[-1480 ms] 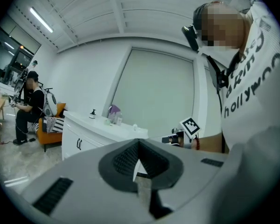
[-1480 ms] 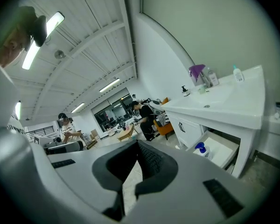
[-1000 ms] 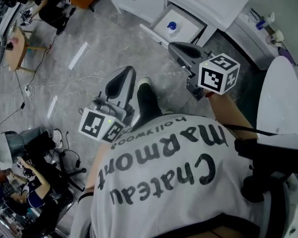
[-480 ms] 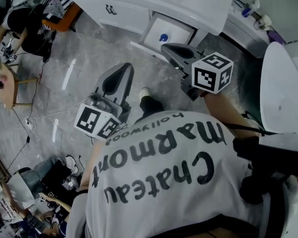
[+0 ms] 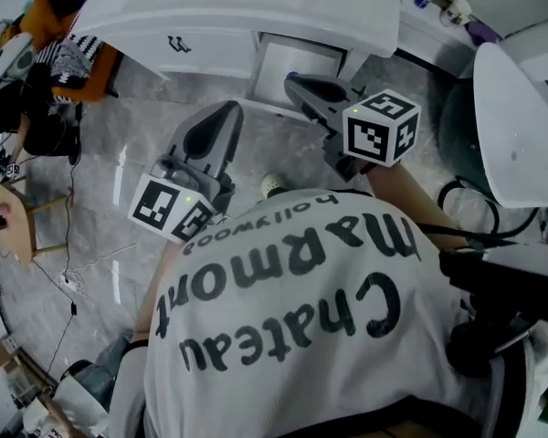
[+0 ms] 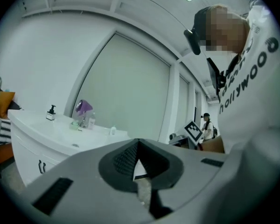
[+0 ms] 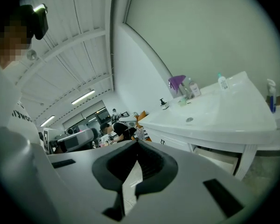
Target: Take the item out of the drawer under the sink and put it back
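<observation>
Since a sec ago: both grippers have swung round w/ us toward the sink unit, which now lies across the top of head view. The drawer has slid up to the R gripper's nose.

Nearest: our shirt fills the btm. Just past it, the L gripper is over grey floor, L cube toward us. Its jaws are pressed together w/ nothing btwn them.

R gripper is to its right and further fwd, R cube on top. Jaws likewise clenched and empty; its own view confirms. In head view its nose overlaps the drawer's front edge.

Drawer stands pulled out under the counter, right of the cabinet door.

Item: it lay in the drawer in earlier frames. Now the R nose covers that spot, and the R gripper view shows only the drawer's front, not its inside, so we can't see the item.

Far: bottles on the counter by the wall.
</observation>
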Tool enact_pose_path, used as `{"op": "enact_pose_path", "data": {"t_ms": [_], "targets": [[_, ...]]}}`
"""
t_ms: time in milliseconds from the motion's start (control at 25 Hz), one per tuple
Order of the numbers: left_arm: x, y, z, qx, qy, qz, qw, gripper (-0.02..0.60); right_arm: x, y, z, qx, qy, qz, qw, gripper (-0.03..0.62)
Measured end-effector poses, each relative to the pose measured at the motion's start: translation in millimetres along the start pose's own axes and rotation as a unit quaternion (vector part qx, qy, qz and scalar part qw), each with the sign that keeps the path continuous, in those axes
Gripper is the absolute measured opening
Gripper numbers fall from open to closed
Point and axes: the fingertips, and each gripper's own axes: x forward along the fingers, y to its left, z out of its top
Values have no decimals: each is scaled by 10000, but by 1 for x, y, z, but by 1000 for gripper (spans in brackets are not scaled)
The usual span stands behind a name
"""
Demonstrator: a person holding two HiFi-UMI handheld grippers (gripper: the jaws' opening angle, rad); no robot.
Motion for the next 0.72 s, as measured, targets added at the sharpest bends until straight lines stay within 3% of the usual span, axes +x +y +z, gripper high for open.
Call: {"op": "enact_pose_path", "data": {"t_ms": [280, 720], "targets": [[10, 18, -1, 19, 73, -457, 9989, 5, -12, -12, 5, 80, -521, -508, 9973, 11], [31, 58, -9, -222, 344, -601, 9974, 5, 3, -37, 10, 46, -370, -1004, 9943, 11]]}}
